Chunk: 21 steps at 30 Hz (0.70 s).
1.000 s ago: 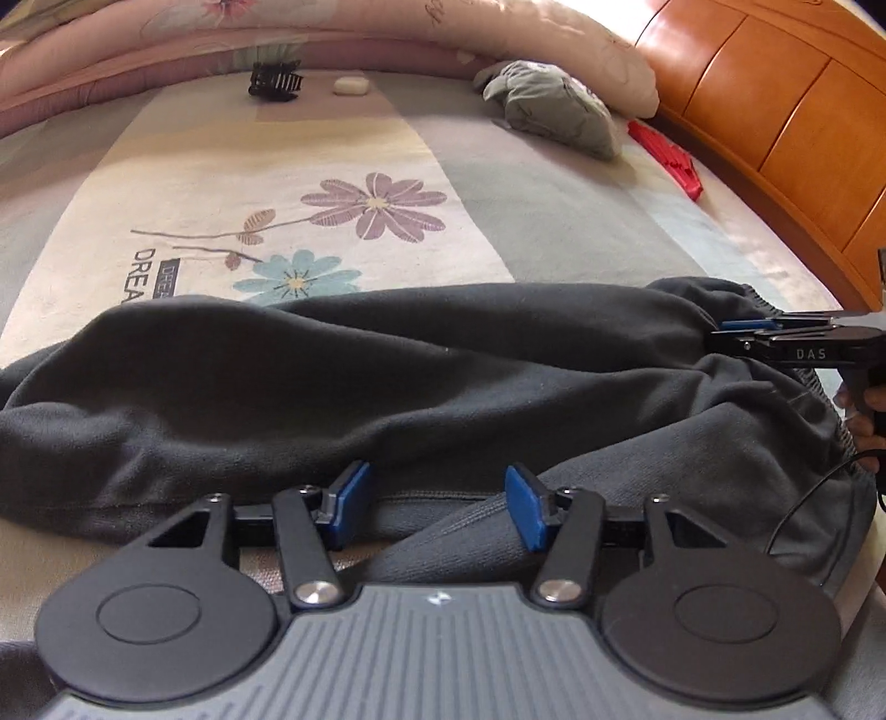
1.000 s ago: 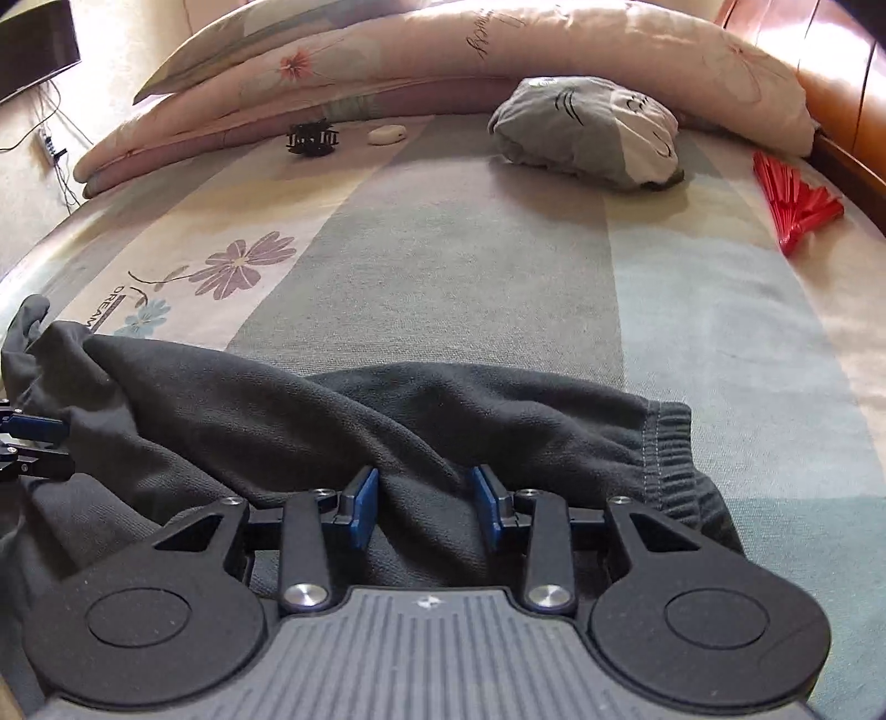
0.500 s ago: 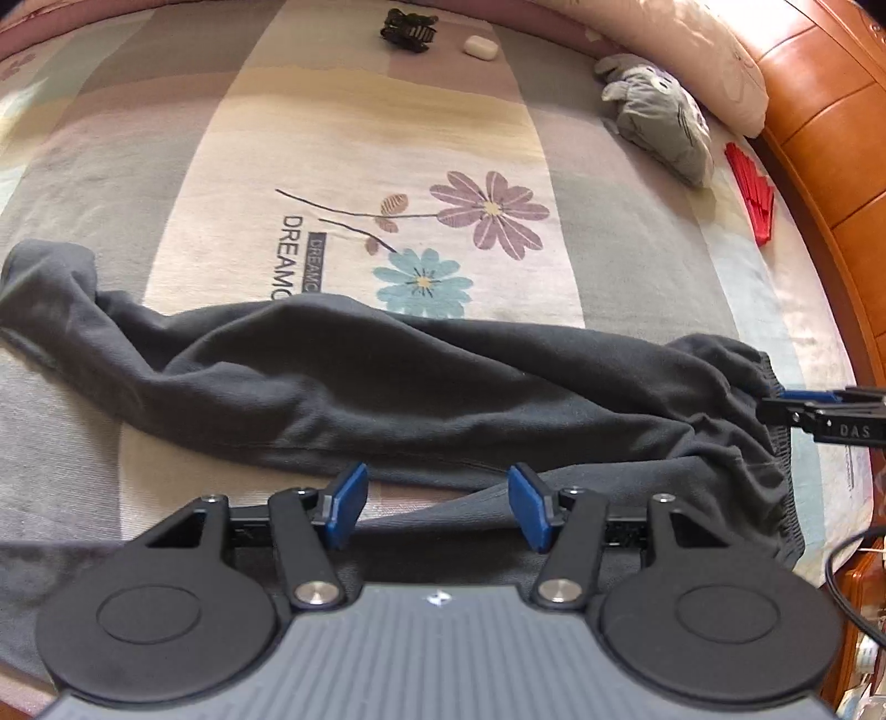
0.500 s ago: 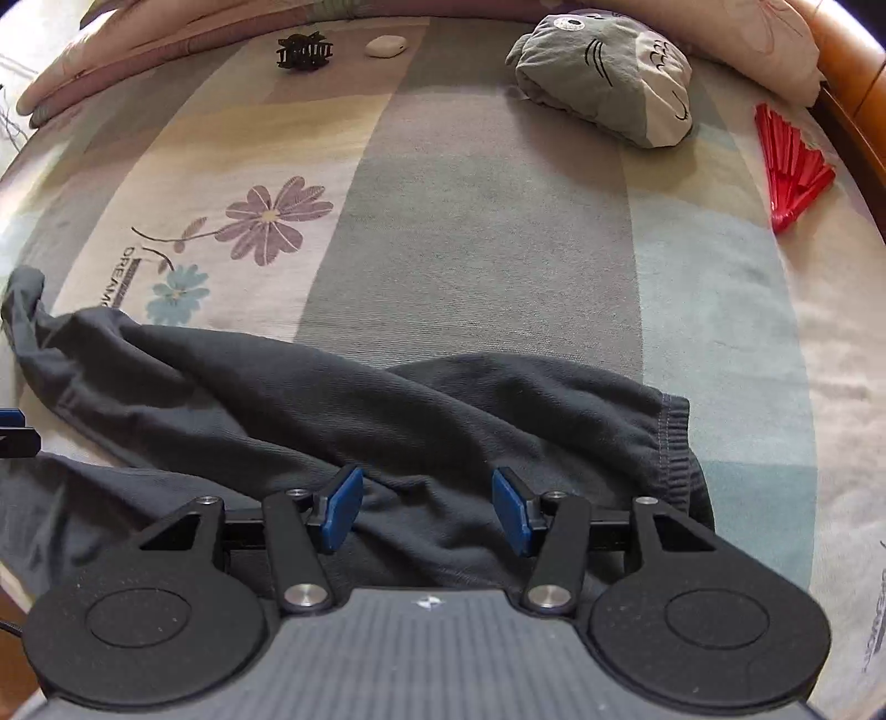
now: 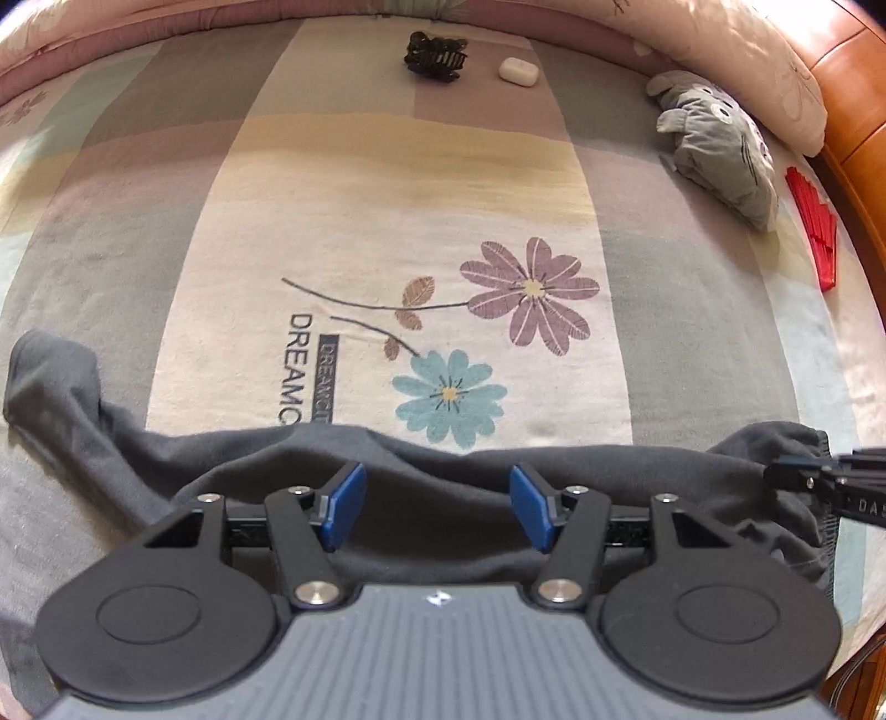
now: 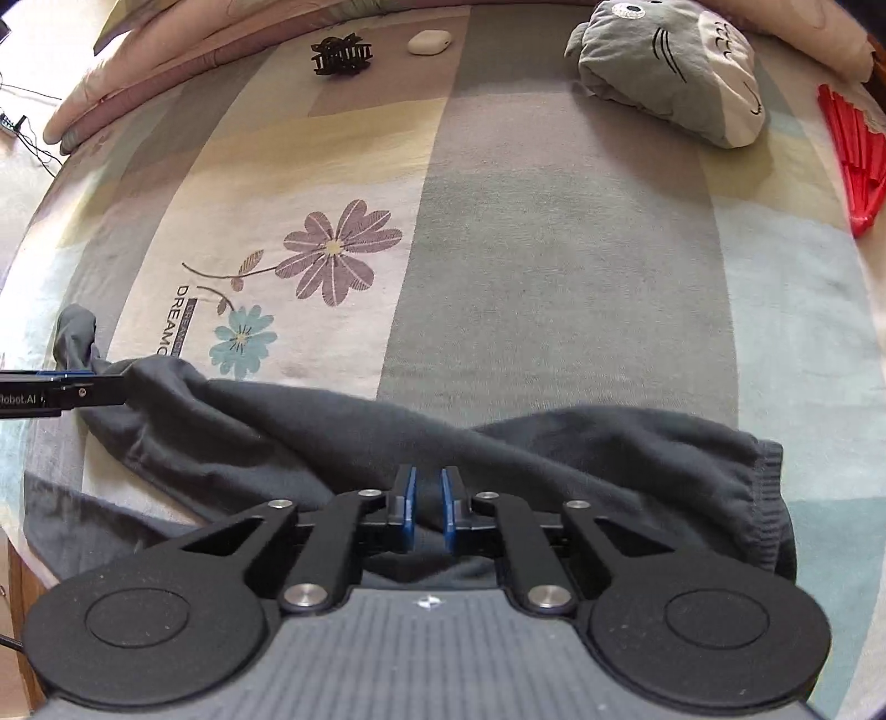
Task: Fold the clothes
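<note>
Grey trousers [image 6: 498, 443] in right gripper [image 6: 427, 509]

Bed [image 6: 554, 266] covered by a striped sheet in grey, cream and pale blue, printed with a purple flower [image 5: 530, 293], taken as landmark. Dark grey trousers [image 5: 443, 471] lie crumpled across the near edge, just below the flower. Black hair claw [image 5: 434, 51] and small white case [image 5: 519, 71] sit side by side, well beyond it. Grey plush toy [image 5: 720, 149] lies far right of it, red folding fan [image 5: 814, 232] beyond the toy. Floral pillows [image 6: 183, 50] line the far edge
</note>
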### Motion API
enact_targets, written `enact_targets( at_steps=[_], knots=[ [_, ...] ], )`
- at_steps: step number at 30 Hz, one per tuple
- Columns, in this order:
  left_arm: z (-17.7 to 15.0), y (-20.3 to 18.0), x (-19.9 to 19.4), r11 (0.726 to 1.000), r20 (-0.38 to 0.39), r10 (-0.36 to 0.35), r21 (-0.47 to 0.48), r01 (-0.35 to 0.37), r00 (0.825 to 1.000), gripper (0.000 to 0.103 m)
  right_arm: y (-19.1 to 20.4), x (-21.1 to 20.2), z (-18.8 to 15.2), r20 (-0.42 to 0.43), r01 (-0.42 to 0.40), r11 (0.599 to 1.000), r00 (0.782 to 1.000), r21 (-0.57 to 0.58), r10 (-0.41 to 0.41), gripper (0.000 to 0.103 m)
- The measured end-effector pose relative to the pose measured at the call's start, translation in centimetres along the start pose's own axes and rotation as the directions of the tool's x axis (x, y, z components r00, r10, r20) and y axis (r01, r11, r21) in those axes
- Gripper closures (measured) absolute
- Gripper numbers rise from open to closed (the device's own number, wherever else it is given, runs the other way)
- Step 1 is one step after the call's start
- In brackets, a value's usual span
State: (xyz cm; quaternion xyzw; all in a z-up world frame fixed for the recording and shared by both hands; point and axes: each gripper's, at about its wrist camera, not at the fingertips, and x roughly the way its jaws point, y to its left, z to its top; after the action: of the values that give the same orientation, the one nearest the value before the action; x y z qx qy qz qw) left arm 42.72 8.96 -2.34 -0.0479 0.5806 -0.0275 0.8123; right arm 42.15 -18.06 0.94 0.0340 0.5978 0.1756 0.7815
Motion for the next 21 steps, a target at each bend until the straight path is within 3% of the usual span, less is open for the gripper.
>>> enact_targets(
  at_steps=[5,8,14,21],
  knots=[
    [1.5,-1.8,4.8,0.987,0.028,0.111,0.116,-0.114,0.993,0.043,-0.7,3.6,3.4,0.019,-0.022,1.000,1.000,-0.018,0.022,0.092],
    [2.0,-2.2,7.4,0.963,0.031,0.179,0.199,-0.182,0.983,0.043,-1.1,6.7,4.2,-0.051,-0.028,0.998,0.998,-0.049,0.026,0.092],
    [0.4,-0.8,8.0,0.981,-0.065,0.108,0.168,-0.096,0.992,0.043,0.4,7.3,2.4,-0.150,-0.157,0.974,0.980,-0.163,0.133,0.092],
    [-4.7,0.1,5.5,0.987,-0.081,0.075,0.151,-0.062,0.994,0.043,2.8,5.8,-0.9,-0.179,-0.175,0.927,0.976,-0.330,0.120,0.091]
  ],
)
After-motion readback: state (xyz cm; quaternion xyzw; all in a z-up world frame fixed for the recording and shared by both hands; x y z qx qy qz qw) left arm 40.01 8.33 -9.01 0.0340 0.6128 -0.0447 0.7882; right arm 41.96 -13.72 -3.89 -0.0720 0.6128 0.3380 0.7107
